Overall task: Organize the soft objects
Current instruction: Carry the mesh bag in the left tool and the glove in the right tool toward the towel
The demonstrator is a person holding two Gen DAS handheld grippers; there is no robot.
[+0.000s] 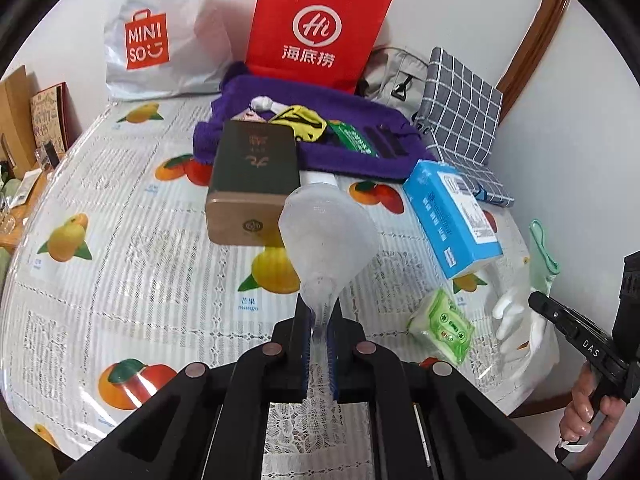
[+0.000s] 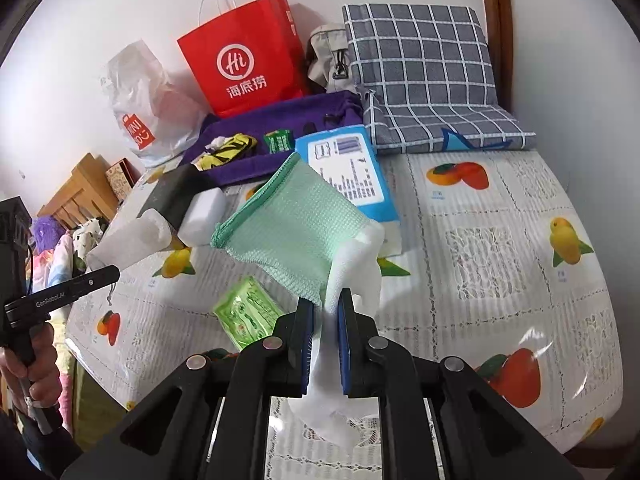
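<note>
My left gripper (image 1: pixel 320 320) is shut on the narrow end of a frosted translucent soft pouch (image 1: pixel 328 232), which stands up above the table. In the right wrist view that pouch (image 2: pixel 132 240) hangs from the left gripper (image 2: pixel 114 272) at the left. My right gripper (image 2: pixel 326 304) is shut on a white soft cloth (image 2: pixel 352 276) joined to a pale green mesh pouch (image 2: pixel 292 232), lifted off the table. The left wrist view shows the right gripper (image 1: pixel 534 300) at the far right with the green mesh (image 1: pixel 540 256) above it.
On the fruit-print tablecloth (image 1: pixel 120 240) lie a green tissue pack (image 1: pixel 440 328), a blue box (image 1: pixel 452 216), a dark green box (image 1: pixel 252 176) and a purple towel (image 1: pixel 360 136) holding a yellow-black sock (image 1: pixel 300 122). Behind stand a red paper bag (image 1: pixel 316 28), a white shopping bag (image 1: pixel 160 36) and checked grey fabric (image 1: pixel 460 104).
</note>
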